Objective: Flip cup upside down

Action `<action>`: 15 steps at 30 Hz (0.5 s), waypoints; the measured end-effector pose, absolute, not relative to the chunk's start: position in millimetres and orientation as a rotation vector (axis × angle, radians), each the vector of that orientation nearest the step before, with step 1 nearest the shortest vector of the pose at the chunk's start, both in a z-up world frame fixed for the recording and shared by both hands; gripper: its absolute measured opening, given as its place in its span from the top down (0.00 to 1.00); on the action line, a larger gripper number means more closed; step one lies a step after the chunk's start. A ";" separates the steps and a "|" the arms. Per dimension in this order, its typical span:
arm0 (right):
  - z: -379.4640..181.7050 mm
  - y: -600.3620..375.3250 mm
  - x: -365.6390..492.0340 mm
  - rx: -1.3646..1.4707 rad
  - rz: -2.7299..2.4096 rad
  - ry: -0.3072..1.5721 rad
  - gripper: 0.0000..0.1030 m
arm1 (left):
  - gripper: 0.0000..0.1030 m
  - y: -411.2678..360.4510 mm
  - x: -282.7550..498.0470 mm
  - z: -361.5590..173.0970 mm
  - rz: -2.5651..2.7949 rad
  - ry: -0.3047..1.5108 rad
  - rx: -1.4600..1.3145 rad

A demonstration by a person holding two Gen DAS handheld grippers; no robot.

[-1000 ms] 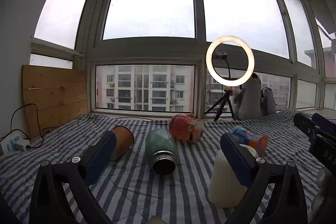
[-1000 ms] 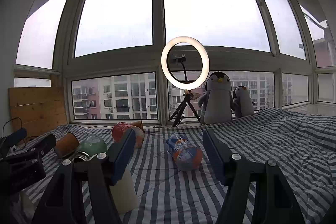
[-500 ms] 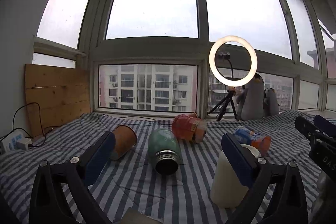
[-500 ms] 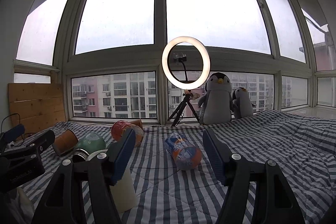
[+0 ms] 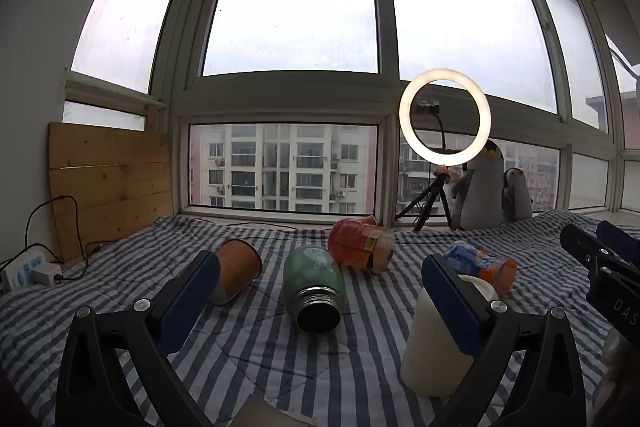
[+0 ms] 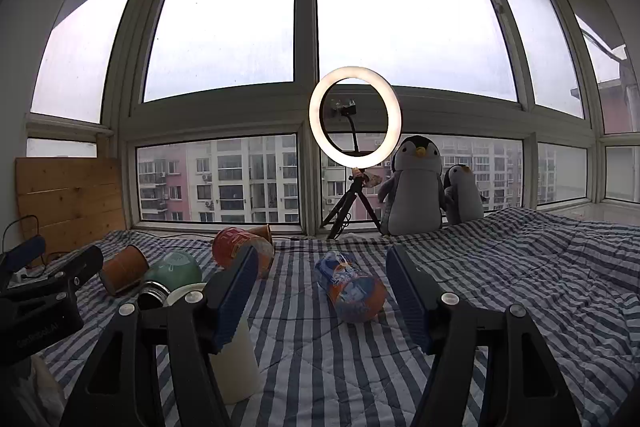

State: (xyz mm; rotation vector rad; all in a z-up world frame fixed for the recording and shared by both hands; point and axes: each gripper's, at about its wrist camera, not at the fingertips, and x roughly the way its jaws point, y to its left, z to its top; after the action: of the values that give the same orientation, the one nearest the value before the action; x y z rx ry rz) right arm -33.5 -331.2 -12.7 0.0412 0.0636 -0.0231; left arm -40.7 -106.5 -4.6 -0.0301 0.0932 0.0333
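A cream cup (image 5: 434, 351) stands upright on the striped blanket, partly behind my left gripper's right finger; it also shows in the right wrist view (image 6: 236, 363) behind the right gripper's left finger. My left gripper (image 5: 320, 291) is open and empty, above the blanket, facing a green steel bottle (image 5: 314, 285) lying on its side. My right gripper (image 6: 320, 291) is open and empty, facing a blue-orange cup (image 6: 352, 289) lying on its side. A brown paper cup (image 5: 236, 269) and a red cup (image 5: 360, 245) also lie on their sides.
The striped blanket (image 6: 520, 287) covers the surface up to the window. A ring light on a tripod (image 6: 354, 131) and two plush penguins (image 6: 416, 187) stand at the back. A wooden board (image 5: 108, 183) and a power strip (image 5: 28, 269) are at the left.
Both grippers have drifted slightly, so the scene sits a little differently in each view. No object has moved and both stay open.
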 end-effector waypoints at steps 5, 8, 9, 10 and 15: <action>-12.7 -331.4 -32.7 0.045 -0.022 0.064 0.39 | 0.01 -107.9 -41.8 -5.2 0.034 0.094 -0.026; -12.8 -331.5 -32.8 0.046 -0.023 0.063 0.39 | 0.01 -107.8 -42.7 -5.3 0.035 0.094 -0.029; -12.8 -331.6 -32.6 0.046 -0.022 0.064 0.39 | 0.01 -107.7 -42.9 -5.3 0.035 0.094 -0.029; -12.9 -331.5 -32.6 0.046 -0.022 0.064 0.39 | 0.01 -107.7 -43.0 -5.3 0.036 0.094 -0.028; -12.9 -331.6 -32.9 0.046 -0.023 0.063 0.39 | 0.01 -107.7 -43.0 -5.3 0.035 0.094 -0.029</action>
State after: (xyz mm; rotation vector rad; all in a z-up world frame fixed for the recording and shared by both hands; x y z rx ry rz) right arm -32.9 -331.6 -12.9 0.0464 0.0631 -0.0233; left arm -43.0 -107.7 -5.3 -0.0291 0.0938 0.0353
